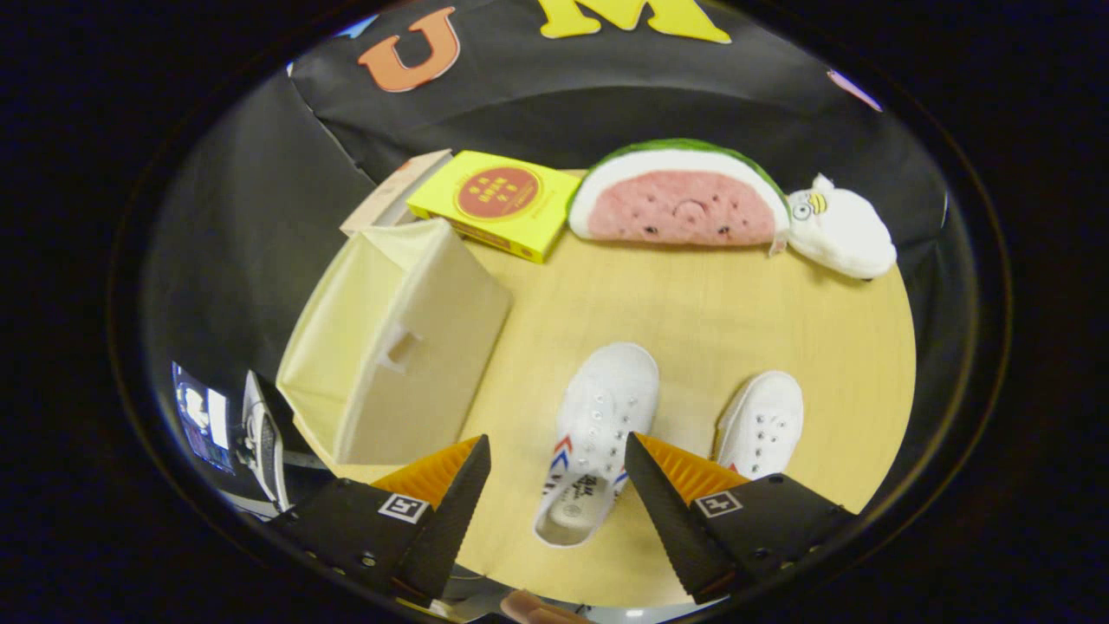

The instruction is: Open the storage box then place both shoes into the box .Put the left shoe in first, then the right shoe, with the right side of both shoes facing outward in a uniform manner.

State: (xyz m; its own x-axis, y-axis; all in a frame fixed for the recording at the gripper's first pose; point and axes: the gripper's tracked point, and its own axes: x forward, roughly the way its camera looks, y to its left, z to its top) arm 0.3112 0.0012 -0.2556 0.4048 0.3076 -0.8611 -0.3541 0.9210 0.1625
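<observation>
- My hand-held gripper (557,444) hangs over the bench (693,295), fingers spread wide with nothing between them.
- One white shoe (598,438) lies in the gap between the fingers, toe pointing away from me.
- The second white shoe (762,423) sits beside it, just past my right finger.
- The cream storage box (394,342) stands beyond my left finger.
- Behind: a yellow box (494,204), a watermelon plush (680,195) and a white plush toy (845,230).
</observation>
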